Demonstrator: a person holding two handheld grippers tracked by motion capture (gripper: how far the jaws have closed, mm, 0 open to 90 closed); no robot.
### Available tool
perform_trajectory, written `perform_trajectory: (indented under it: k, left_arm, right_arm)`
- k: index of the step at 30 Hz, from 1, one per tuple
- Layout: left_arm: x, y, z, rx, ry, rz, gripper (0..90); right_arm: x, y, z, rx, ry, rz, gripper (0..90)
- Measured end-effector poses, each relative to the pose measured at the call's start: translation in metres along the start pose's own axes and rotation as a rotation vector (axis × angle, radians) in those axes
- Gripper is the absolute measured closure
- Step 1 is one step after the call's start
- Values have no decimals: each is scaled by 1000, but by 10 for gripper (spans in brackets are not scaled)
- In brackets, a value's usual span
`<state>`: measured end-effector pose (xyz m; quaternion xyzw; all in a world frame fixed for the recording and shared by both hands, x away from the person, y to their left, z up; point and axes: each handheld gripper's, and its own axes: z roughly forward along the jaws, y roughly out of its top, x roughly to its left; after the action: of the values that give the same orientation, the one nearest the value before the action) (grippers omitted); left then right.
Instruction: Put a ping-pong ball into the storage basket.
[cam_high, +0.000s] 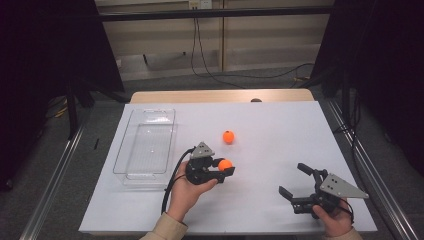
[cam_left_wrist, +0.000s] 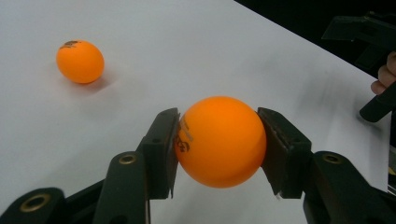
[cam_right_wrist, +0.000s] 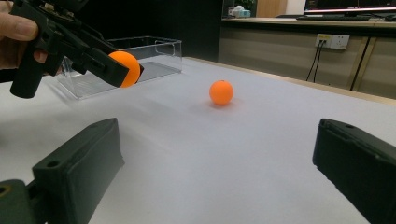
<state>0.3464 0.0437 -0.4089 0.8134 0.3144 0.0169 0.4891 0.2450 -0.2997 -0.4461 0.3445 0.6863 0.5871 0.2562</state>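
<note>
The left gripper (cam_high: 226, 168) is clamped on an orange ball (cam_high: 225, 164), one pad on each side across its widest part, as the left gripper view shows; a grip through the middle like that keeps a smooth round thing from squirting out. The ball sits near the middle of the white table (cam_high: 280, 130), right of the clear plastic tray (cam_high: 145, 145) and probably lifted just off the surface, though the high view is too small to be sure. Being round, it has no long axis to speak of; its dark printed mark (cam_left_wrist: 183, 138) faces the left pad (cam_left_wrist: 163, 149). A second orange ball (cam_high: 228, 136) lies farther off, apart from the first; the tray stands empty to the left, the likely place for both. The right gripper (cam_high: 292, 179) rests at the near right, jaws wide and holding nothing.
</note>
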Motion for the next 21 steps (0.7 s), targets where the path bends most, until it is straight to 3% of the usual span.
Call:
perform_trajectory:
  k: [21]
  left_arm:
    - [6,10,-7,-10,14,-22,509]
  right_arm:
    - [0,1,2,2,4,-3,9]
